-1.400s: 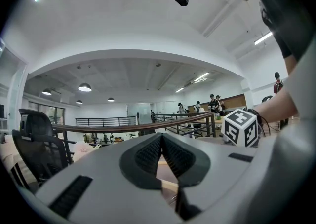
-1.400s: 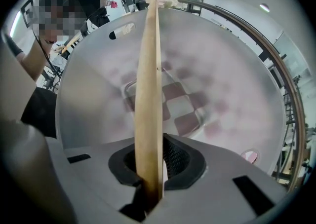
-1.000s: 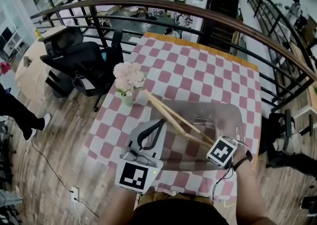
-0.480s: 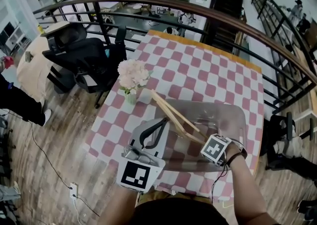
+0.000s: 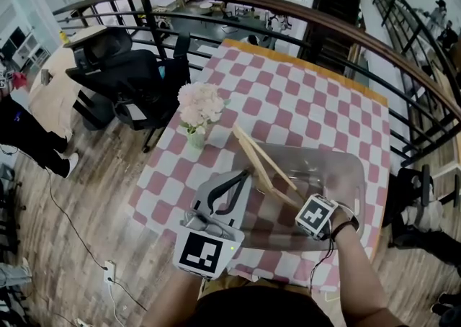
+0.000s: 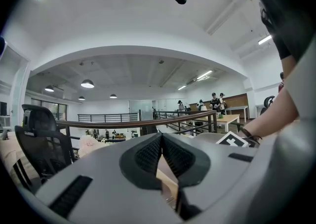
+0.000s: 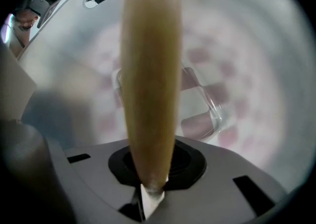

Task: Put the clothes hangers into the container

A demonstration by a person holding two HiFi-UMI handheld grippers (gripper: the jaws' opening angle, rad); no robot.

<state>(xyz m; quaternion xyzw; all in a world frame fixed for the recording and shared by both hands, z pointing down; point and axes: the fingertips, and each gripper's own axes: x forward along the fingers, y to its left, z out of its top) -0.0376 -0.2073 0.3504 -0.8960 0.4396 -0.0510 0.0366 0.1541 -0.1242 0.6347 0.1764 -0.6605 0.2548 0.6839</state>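
Pink-and-white check cloth covers the desk (image 5: 288, 95) on this railed balcony, with a clear container (image 5: 328, 163) set near the person. Right tongs (image 7: 148, 188), pointing down, are clenched on one end of the clothes hangers (image 5: 263, 163), I'd guess so they can be lowered inside. The bundle slants across the container's left rim, far end toward the flower vase (image 5: 196, 137). It's pale bare wood, slim and long. Left tongs (image 6: 161, 144) hang pinched together, empty, by the container's left edge.
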